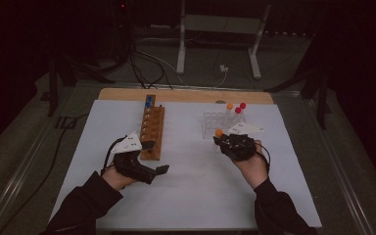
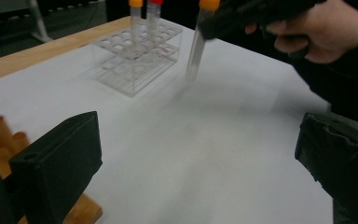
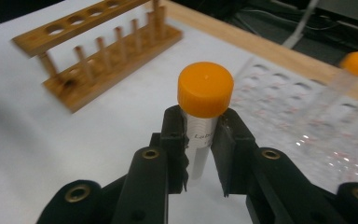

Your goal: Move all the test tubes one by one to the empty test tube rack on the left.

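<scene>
The right gripper point(image 1: 223, 140) holds an orange-capped tube point(image 3: 200, 122), and its jaws are closed on the clear body just under the cap, so the cap stands above the jaw tips and the rest of the tube hangs below them. In the left gripper view this tube point(image 2: 197, 44) is lifted off the desk point(image 2: 205, 154) and is nearly upright, only a little tilted, with its lower end free in the air just beside the clear plastic rack point(image 2: 137, 58). In the high view the tube's cap point(image 1: 219, 132) is at the near side of that rack point(image 1: 214, 123), which carries three more capped tubes at its far end. The wooden rack point(image 1: 152, 131) lies well to the left of the held tube, across bare desk, with its long axis running away from the person and a row of empty holes along its top. I judge that the tube is going to this wooden rack, so the important relation is this: the long axis of the tube must be vertical and in line with one hole, and the rack is to the left of the jaws. The left gripper point(image 1: 155, 157) is much nearer to the wooden rack, just beside its near end; its jaws stand wide apart with nothing between them.
</scene>
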### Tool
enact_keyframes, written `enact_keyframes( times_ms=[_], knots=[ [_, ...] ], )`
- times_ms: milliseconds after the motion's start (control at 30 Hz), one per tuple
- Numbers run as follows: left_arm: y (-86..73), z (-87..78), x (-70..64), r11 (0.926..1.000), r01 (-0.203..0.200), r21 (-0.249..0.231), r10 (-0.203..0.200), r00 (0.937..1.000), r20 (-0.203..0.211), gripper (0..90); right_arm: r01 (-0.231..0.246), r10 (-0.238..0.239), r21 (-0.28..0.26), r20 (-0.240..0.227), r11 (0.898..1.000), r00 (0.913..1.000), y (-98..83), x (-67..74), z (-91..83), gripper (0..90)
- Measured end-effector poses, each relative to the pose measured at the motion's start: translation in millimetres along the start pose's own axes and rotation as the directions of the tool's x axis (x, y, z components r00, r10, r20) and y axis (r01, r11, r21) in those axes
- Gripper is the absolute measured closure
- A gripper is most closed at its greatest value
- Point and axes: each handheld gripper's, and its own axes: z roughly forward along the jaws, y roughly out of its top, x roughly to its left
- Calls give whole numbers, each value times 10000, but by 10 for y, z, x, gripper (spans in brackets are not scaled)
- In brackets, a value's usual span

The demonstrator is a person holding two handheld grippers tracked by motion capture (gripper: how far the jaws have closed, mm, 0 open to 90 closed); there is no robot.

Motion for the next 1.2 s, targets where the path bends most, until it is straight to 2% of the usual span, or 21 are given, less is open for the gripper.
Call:
enact_keyframes(
  times_ms=[367, 500, 567, 633, 667, 1000, 1200],
  knots=[
    [269, 138, -60, 9993, -361, -101, 363, 9992, 137, 19, 510, -479, 294, -974, 9983, 9941, -111, 347, 136, 744],
    [373, 233, -102, 9981, -594, -132, 597, 9980, 227, 59, 630, -592, 268, -1243, 9977, 9905, -127, 433, 165, 744],
    [408, 293, -122, 9974, -715, -114, 718, 9970, 282, 92, 673, -629, 287, -1344, 9973, 9889, -134, 464, 176, 745],
    [425, 356, -143, 9963, -853, -77, 855, 9957, 360, 182, 645, -595, 294, -1486, 9975, 9871, -140, 478, 181, 744],
    [428, 390, -153, 9961, -881, -33, 882, 9954, 366, 186, 655, -604, 295, -1497, 9974, 9869, -142, 484, 180, 744],
    [427, 656, -167, 9968, -789, 97, 786, 9965, 287, 432, 681, -645, 176, -1566, 9975, 9856, -137, 501, 155, 744],
    [417, 783, -150, 9966, -798, 214, 794, 9966, 206, 535, 677, -649, 123, -1582, 9976, 9853, -133, 499, 151, 744]
  ],
)
